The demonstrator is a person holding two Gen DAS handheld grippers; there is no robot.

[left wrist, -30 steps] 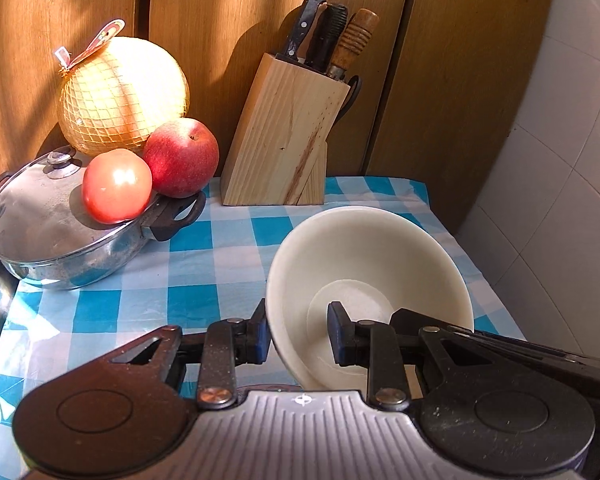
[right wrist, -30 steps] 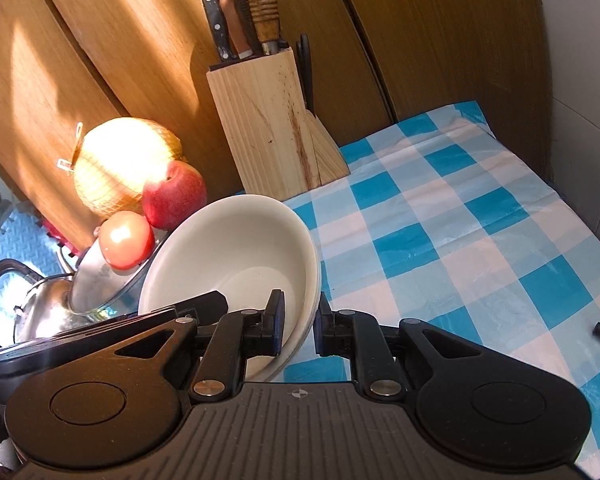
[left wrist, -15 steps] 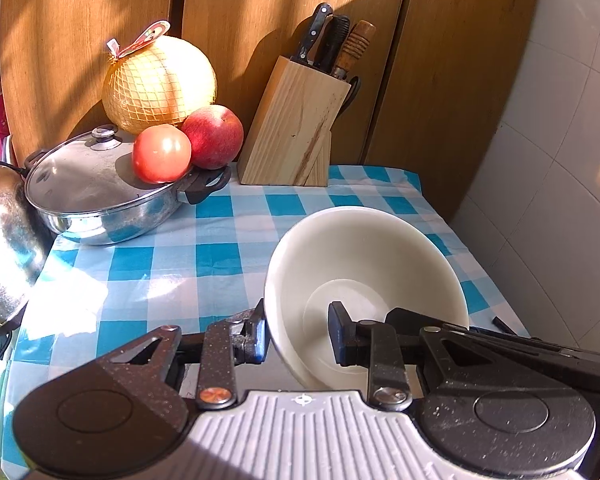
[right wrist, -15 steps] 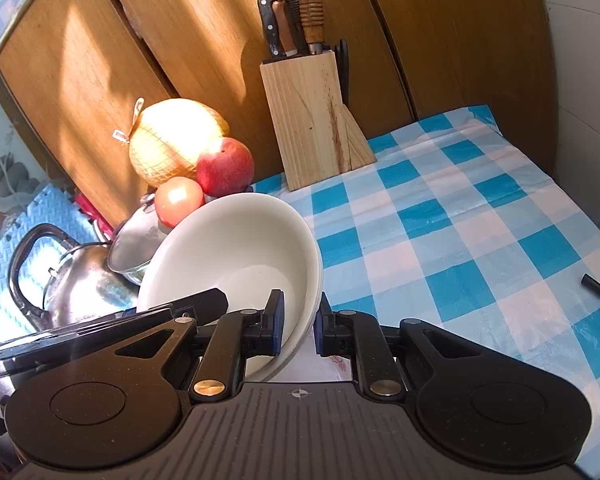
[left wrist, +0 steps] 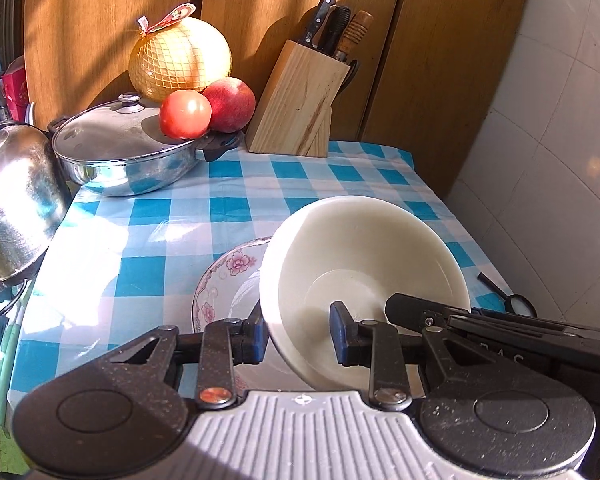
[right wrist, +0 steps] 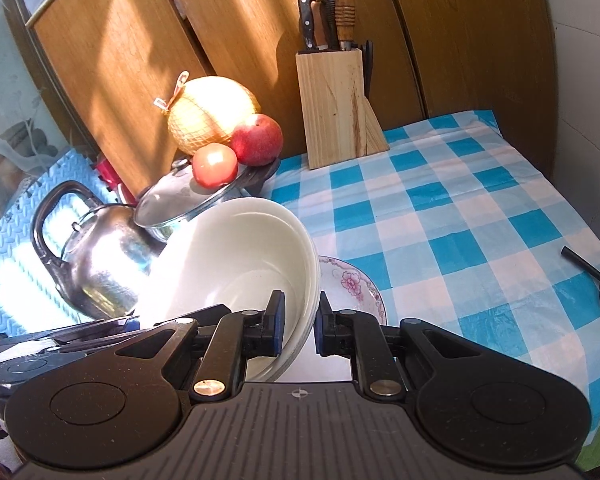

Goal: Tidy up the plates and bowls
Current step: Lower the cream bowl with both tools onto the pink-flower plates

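Tools, two: left tool and right tool, each narrowly parted and clamped on opposite rims of cream bowl, held tilted above floral plate on checked counter.

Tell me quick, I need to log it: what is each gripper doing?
Left gripper: closed on the left rim of the white bowl.
Right gripper: closed on the bowl's right rim.
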